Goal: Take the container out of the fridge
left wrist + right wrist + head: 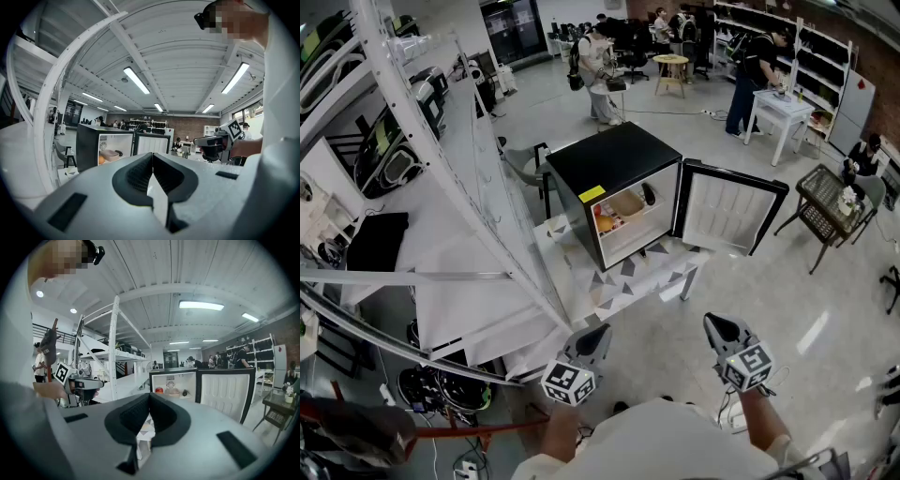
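A small black fridge (605, 159) stands on a low table, its door (727, 211) swung open to the right. On its shelf lies a tan container (624, 204), with an orange item (602, 223) to its left and a dark object (649, 194) to its right. The container (110, 154) also shows in the left gripper view, and far off the container (174, 391) shows in the right gripper view. My left gripper (596, 336) and right gripper (716, 324) hover well short of the fridge, side by side. Both are shut and empty.
The fridge's table (623, 277) carries a grey triangle-patterned cloth. A white metal rack (441, 141) with slanted struts fills the left. A wire side table (825, 202) stands at the right, and a white table (783, 108) and several people are at the back.
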